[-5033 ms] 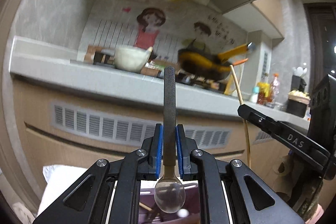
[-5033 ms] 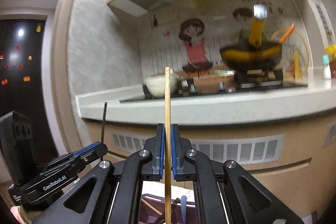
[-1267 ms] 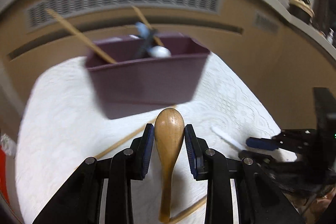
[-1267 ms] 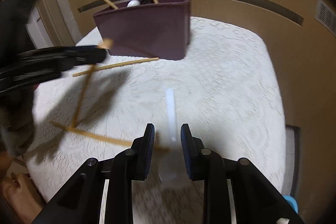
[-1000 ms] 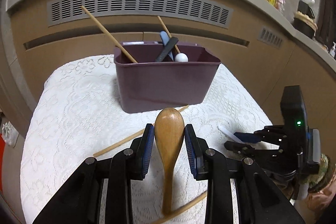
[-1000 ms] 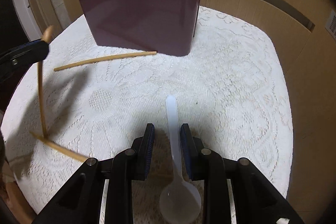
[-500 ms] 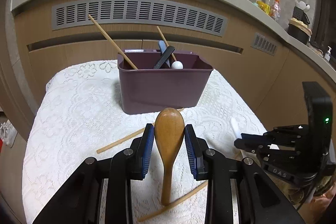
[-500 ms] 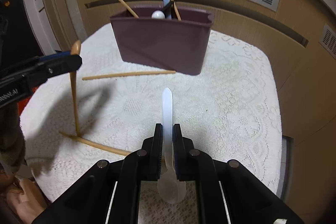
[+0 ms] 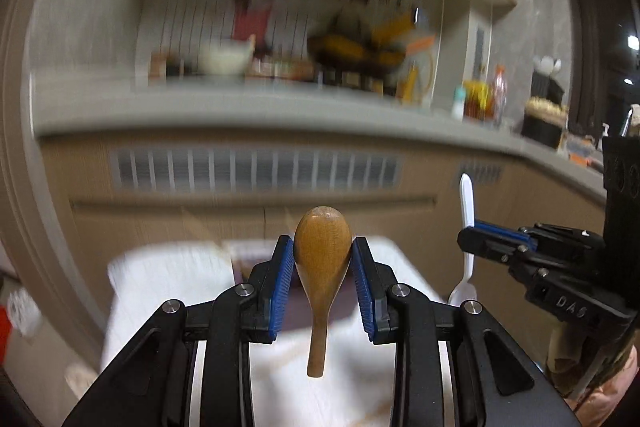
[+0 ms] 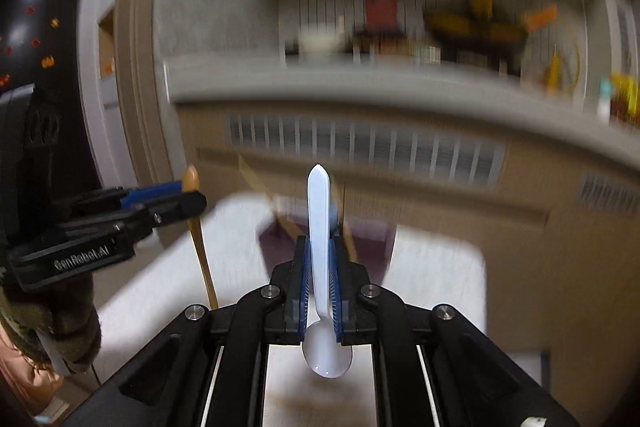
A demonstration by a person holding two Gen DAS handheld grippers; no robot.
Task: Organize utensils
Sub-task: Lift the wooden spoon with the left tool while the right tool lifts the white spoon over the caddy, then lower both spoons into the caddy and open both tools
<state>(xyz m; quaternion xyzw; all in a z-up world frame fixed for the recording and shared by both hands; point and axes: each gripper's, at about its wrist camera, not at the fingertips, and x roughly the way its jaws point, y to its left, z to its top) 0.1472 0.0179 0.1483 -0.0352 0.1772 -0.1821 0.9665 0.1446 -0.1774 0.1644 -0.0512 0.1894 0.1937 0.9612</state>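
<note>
Two spoons have just left the lace-covered surface (image 10: 180, 267): half a second back both claws were low over it, and now each has swung up so the maroon bin (image 10: 372, 239) sits below and just beyond them. Closest, the left claw (image 9: 323, 275) pinches the wooden spoon (image 9: 322, 259) by its bowl, jaws partly apart, handle hanging down. The right claw (image 10: 320, 283), jaws nearly together after closing, grips the white plastic spoon (image 10: 319, 227) by its handle, bowl underneath. Beyond the bin, the cabinet vent and cooker are smeared by motion. Both pickups look done; dropping them into the bin likely comes next.
</note>
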